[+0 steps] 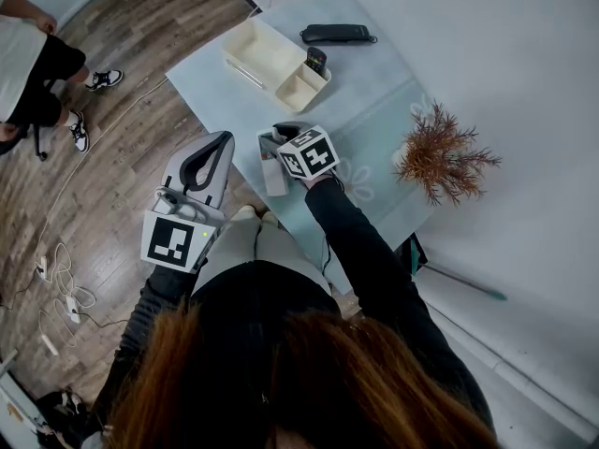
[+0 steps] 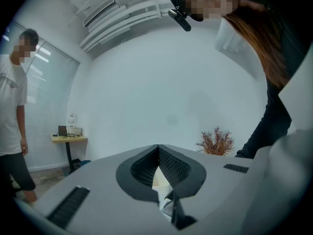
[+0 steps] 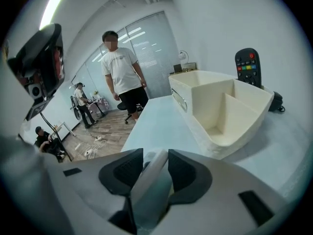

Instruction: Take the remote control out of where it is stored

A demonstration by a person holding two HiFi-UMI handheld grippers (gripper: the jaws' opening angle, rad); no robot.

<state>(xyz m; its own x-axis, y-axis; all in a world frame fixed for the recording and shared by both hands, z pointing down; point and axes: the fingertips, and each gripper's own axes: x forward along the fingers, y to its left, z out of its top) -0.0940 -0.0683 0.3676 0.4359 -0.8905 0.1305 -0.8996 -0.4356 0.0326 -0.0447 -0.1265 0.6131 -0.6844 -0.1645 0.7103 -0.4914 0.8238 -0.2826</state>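
Observation:
A black remote (image 1: 316, 61) (image 3: 248, 66) with coloured buttons stands upright in the small end compartment of a cream organizer box (image 1: 257, 52) (image 3: 230, 116). My right gripper (image 1: 273, 141) (image 3: 155, 160) is low over the near edge of the pale blue table, a short way in front of the box. It is shut on a slim light grey remote-like bar (image 1: 274, 178) (image 3: 149, 180) that fills the gap between the pads. My left gripper (image 1: 225, 138) (image 2: 158, 153) hangs off the table's left side, level, its pads meeting at the tips with nothing between them.
A black handset-like device (image 1: 335, 34) lies behind the box. A dried reddish plant (image 1: 440, 152) (image 2: 215, 142) stands at the table's right. A person (image 1: 28, 64) (image 3: 120, 72) stands on the wood floor to the left, where cables (image 1: 56, 279) lie.

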